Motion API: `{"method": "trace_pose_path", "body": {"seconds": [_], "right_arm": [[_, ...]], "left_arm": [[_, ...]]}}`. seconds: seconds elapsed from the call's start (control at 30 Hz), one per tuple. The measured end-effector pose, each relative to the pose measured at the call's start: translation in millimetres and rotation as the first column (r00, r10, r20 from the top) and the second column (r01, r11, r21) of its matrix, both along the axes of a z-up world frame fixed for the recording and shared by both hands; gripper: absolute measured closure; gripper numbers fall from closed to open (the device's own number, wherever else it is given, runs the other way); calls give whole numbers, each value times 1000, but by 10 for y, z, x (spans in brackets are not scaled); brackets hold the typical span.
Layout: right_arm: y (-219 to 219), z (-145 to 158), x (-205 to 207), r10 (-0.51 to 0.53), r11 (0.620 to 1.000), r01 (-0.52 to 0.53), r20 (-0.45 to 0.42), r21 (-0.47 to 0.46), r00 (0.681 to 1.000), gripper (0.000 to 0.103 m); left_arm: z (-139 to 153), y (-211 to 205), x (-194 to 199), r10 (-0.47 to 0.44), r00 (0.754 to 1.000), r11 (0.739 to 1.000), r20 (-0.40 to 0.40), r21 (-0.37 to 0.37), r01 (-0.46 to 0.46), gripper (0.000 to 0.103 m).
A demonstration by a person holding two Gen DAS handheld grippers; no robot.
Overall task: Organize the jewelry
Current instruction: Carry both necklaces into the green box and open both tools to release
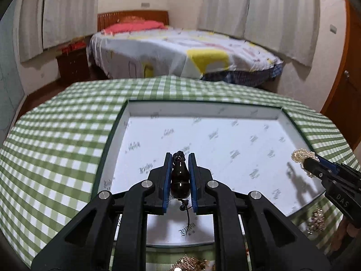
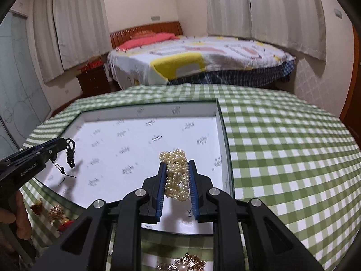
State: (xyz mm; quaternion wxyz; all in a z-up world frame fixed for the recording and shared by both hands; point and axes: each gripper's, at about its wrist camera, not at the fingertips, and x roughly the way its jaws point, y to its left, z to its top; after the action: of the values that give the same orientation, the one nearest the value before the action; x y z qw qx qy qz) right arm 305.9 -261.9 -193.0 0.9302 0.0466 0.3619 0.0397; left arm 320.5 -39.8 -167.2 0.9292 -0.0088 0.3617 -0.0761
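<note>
left gripper (image 1: 179,176) clamps a dark brown gourd pendant (image 1: 179,178), right gripper (image 2: 177,180) a pearl cluster bracelet (image 2: 177,176), above the white shallow box (image 1: 144,107); next, lower and release at twelve o'clock.

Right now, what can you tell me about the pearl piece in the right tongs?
The pearl piece is a bunched cluster of small cream-white beads, glossy like faux pearls, looped as a bracelet or hair tie might be. The right tongs are shut on it, blue pads pressing both sides, with beads bulging above the tips and hanging below. It sits in the air over the white printed floor of the open box, touching nothing else. In the left wrist view it shows beyond the tongs' tip.
</note>
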Motion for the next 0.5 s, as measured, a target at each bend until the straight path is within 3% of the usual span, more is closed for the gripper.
{"method": "trace_pose_path", "body": {"seconds": [0.27,0.5], "right_arm": [[-42,-116,78,-6,1000,5,-86,-11,996,83],[-29,-120,66,-5,1000,3,-88,-20,996,82]], "left_arm": [[-220,29,96,6,995,1000,-101,16,-4,88],[-307,72,127,19,989,1000,-144,7,-18,85]]}}
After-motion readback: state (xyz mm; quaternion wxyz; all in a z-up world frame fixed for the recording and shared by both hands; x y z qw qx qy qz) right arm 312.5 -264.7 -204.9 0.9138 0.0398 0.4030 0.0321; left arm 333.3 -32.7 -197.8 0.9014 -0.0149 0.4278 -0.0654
